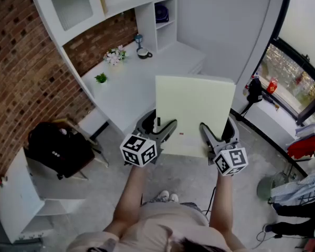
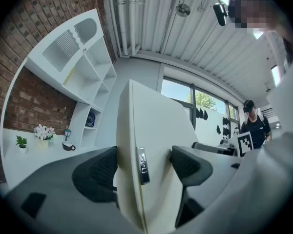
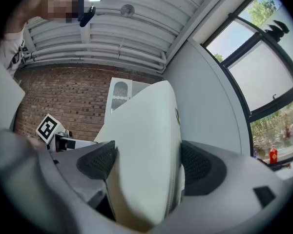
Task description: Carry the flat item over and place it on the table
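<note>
left gripper (image 1: 165,130): clamped on panel (image 1: 194,109), near edge
right gripper (image 1: 207,134): clamped on same edge
panel: airborne, near table (image 1: 128,85)

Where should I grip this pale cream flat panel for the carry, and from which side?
Grip its near edge, coming from the carrier's side, with one gripper near each corner. The pale cream flat panel is thin and wide, so the left gripper and right gripper clamp across its thickness.
</note>
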Motion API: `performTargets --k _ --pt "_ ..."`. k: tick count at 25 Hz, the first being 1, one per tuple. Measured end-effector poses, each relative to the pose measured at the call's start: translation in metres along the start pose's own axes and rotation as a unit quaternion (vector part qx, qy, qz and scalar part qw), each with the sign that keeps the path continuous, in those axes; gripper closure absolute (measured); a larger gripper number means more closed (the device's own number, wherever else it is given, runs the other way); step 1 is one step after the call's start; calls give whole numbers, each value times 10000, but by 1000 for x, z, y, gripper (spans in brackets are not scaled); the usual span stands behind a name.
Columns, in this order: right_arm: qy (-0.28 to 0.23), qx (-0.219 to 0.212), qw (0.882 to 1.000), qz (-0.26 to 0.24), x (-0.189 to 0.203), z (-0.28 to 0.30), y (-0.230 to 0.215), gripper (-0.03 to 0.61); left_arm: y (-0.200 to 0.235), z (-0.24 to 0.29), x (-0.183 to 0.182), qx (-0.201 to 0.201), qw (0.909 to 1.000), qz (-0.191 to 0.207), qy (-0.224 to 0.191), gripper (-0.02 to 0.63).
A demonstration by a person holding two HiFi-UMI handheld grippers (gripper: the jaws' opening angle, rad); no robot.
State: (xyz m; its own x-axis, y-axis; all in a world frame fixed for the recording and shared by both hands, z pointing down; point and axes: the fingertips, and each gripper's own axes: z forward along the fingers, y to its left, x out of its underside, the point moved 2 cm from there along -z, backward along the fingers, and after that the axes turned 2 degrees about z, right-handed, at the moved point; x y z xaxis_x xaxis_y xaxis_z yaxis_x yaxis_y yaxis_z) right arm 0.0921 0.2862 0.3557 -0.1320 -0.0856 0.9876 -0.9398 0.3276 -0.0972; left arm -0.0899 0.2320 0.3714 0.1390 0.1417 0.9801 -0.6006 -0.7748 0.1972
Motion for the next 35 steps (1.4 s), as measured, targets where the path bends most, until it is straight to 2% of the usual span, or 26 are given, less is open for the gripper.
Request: performTargets --k 13,35 --pt "38 -23 10000 18 5 12 10 147 17 -5 4 -9 9999 -130 25 276" --pt "29 -9 10000 46 19 38 -5 151 44 20 18 136 9995 -256 118 275"
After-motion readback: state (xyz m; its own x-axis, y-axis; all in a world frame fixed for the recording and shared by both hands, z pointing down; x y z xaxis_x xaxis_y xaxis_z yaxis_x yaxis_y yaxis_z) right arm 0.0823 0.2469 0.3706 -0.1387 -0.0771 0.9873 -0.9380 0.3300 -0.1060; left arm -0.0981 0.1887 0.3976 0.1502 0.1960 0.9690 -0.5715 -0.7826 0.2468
